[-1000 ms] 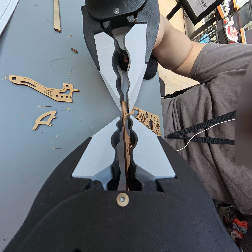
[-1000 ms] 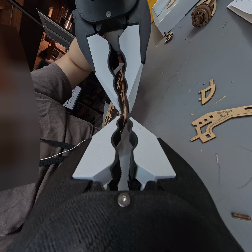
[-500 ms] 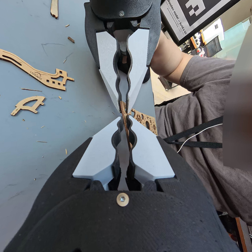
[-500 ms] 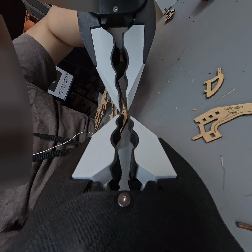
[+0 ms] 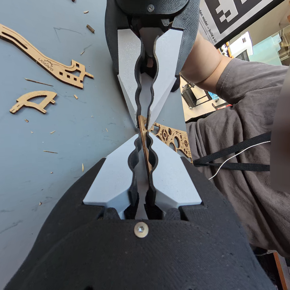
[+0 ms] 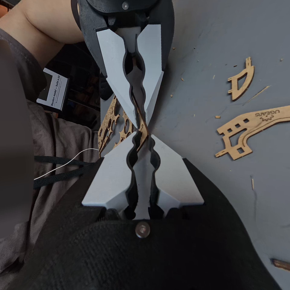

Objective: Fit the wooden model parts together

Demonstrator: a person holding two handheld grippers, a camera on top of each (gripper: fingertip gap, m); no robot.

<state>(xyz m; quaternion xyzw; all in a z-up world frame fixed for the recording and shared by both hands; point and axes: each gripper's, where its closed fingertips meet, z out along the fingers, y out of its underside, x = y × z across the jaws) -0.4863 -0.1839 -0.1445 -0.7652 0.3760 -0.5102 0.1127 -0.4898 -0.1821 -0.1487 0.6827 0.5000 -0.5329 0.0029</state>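
Observation:
A thin laser-cut wooden panel with round cut-outs is held on edge over the near edge of the grey table. My left gripper is shut on one end of it. My right gripper faces it tip to tip and is shut on the same panel, which crosses its fingers at a slant. A long curved wooden part with square holes and a small fan-shaped part lie flat on the table, apart from both grippers. Both show in the right wrist view too: the long part and the fan-shaped part.
Wood chips and splinters are scattered over the table. A small dark wood scrap lies near the right gripper's body. A person's arm and grey shirt with a black strap are beside the table edge. A framed sign hangs behind. Left and right tips are no more than a few centimetres apart.
Both grippers have swung together with the panel, so the table parts have shifted in both views. The panel reaches less far back between the left fingers than a second ago.

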